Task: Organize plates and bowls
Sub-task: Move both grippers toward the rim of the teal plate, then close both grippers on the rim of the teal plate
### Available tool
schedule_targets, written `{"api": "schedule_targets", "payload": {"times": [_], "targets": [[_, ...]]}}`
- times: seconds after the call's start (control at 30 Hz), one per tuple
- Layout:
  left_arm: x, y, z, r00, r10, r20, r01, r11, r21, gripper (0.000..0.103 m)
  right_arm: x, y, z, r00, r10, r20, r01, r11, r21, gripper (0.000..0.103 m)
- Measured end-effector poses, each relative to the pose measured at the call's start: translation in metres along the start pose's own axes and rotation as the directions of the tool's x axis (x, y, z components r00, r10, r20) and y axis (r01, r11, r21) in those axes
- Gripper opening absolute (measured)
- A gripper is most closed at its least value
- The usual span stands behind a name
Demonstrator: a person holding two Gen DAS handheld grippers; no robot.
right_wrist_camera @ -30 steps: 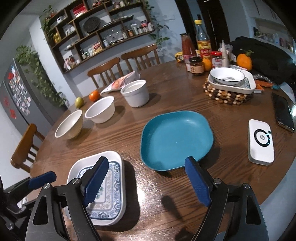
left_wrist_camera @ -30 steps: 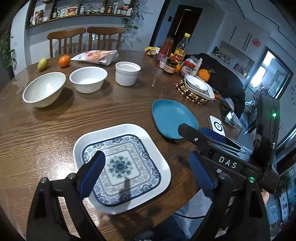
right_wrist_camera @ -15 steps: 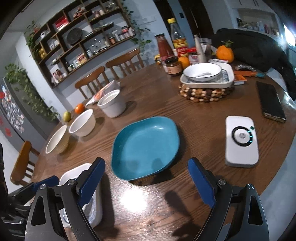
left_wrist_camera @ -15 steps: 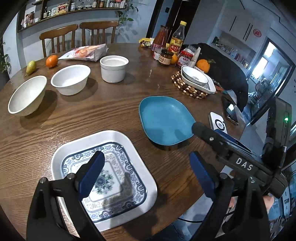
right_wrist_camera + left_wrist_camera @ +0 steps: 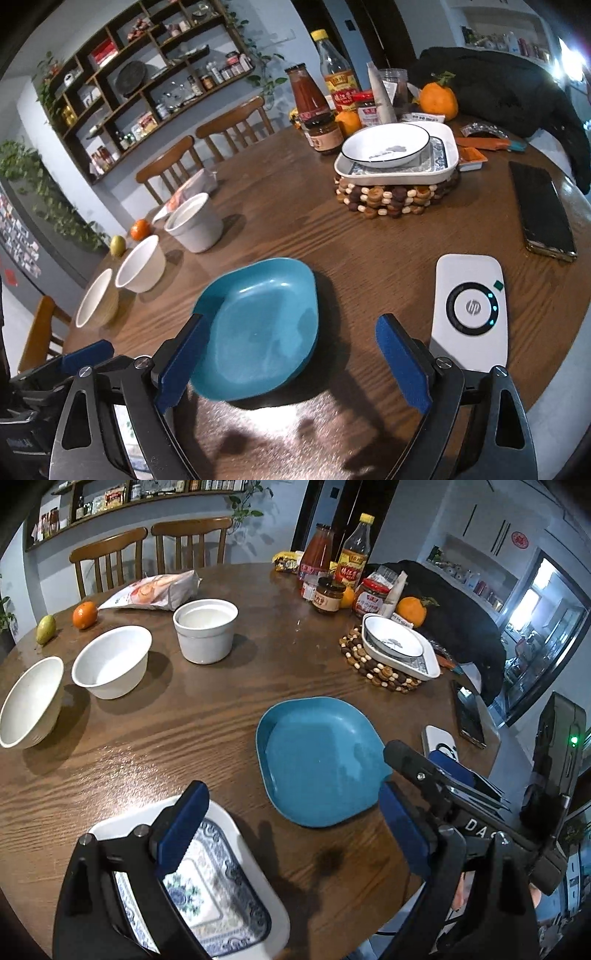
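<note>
While your two tools hang over the near edge of the round tabletop [image 5: 221,716], both stand released with nothing between their pads. The right tool's [image 5: 291,354] jaws have just been opening, though they grip nothing. Below your left tool [image 5: 291,823], the white plate with the blue pattern [image 5: 229,897] lies at the near edge, partly under the left pad. The teal plate [image 5: 314,760] lies beside it toward the right edge, and in the right wrist view it sits just ahead of the right tool's left pad. A stacked plate and dish rest on a beaded trivet [image 5: 391,195] toward the far right edge. Three white bowls [image 5: 114,661] line the left side.
</note>
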State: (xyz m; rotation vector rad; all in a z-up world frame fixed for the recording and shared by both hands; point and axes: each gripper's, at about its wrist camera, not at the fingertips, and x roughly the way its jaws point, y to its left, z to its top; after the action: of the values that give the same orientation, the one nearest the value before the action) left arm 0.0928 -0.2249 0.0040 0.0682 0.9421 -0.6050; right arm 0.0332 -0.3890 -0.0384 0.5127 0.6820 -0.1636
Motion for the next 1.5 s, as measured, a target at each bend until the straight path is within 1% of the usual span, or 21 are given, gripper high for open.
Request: {"api": "schedule_targets", "payload": {"times": [0.13, 0.2, 0.3, 0.43, 0.5, 0.73, 0.87, 0.93, 1.07, 1.17, 1.2, 1.27, 1.43, 1.5], "targets": [[0.018, 0.005, 0.006, 0.999, 0.032, -0.031, -0.032, 0.999, 0.015, 0.093, 0.012, -0.006, 0.006, 0.999, 0.034, -0.017, -0.034, 0.999, 0.027, 0.092], [0.025, 0.01, 0.006, 0.999, 0.018, -0.041, -0.018, 1.0, 0.01, 0.093, 0.017, -0.007, 0.007, 0.999, 0.042, -0.026, -0.041, 0.998, 0.042, 0.092], [0.032, 0.017, 0.007, 0.998, -0.024, -0.055, 0.023, 1.0, -0.013, 0.092, 0.027, -0.007, 0.008, 0.997, 0.06, -0.04, -0.058, 0.997, 0.053, 0.092], [0.03, 0.018, 0.006, 0.997, -0.07, -0.029, 0.069, 0.997, -0.026, 0.092, 0.034, -0.006, 0.011, 0.995, 0.086, -0.042, -0.083, 0.994, 0.066, 0.092], [0.032, 0.018, 0.004, 0.997, -0.079, -0.02, 0.078, 0.996, -0.03, 0.092, 0.038, -0.005, 0.012, 0.994, 0.101, -0.044, -0.098, 0.993, 0.067, 0.092], [0.044, 0.016, 0.002, 0.995, -0.079, -0.056, 0.077, 0.996, -0.037, 0.089, 0.046, -0.005, 0.012, 0.991, 0.121, -0.058, -0.117, 0.99, 0.076, 0.092], [0.049, 0.019, 0.001, 0.995, -0.076, -0.061, 0.073, 0.996, -0.048, 0.083, 0.051, -0.003, 0.012, 0.99, 0.119, -0.073, -0.114, 0.992, 0.061, 0.092], [0.051, 0.021, 0.001, 0.995, -0.074, -0.064, 0.07, 0.996, -0.052, 0.082, 0.052, -0.002, 0.011, 0.99, 0.121, -0.078, -0.117, 0.991, 0.059, 0.092], [0.056, 0.024, 0.002, 0.995, -0.076, -0.07, 0.071, 0.995, -0.068, 0.073, 0.057, -0.001, 0.011, 0.988, 0.125, -0.086, -0.12, 0.991, 0.052, 0.092], [0.061, 0.025, 0.002, 0.994, -0.079, -0.08, 0.073, 0.995, -0.072, 0.072, 0.058, 0.001, 0.01, 0.986, 0.137, -0.094, -0.134, 0.99, 0.045, 0.092], [0.062, 0.025, 0.002, 0.993, -0.081, -0.083, 0.075, 0.994, -0.076, 0.07, 0.059, 0.002, 0.01, 0.986, 0.137, -0.094, -0.134, 0.99, 0.042, 0.091], [0.064, 0.025, 0.001, 0.992, -0.087, -0.093, 0.08, 0.994, -0.081, 0.062, 0.06, 0.003, 0.009, 0.986, 0.138, -0.094, -0.135, 0.99, 0.032, 0.09], [0.064, 0.027, 0.001, 0.991, -0.1, -0.085, 0.093, 0.992, -0.084, 0.054, 0.062, 0.008, 0.008, 0.984, 0.152, -0.097, -0.152, 0.988, 0.013, 0.088], [0.065, 0.027, 0.001, 0.991, -0.102, -0.086, 0.095, 0.992, -0.087, 0.052, 0.064, 0.01, 0.007, 0.984, 0.152, -0.097, -0.153, 0.988, 0.002, 0.084]]}}
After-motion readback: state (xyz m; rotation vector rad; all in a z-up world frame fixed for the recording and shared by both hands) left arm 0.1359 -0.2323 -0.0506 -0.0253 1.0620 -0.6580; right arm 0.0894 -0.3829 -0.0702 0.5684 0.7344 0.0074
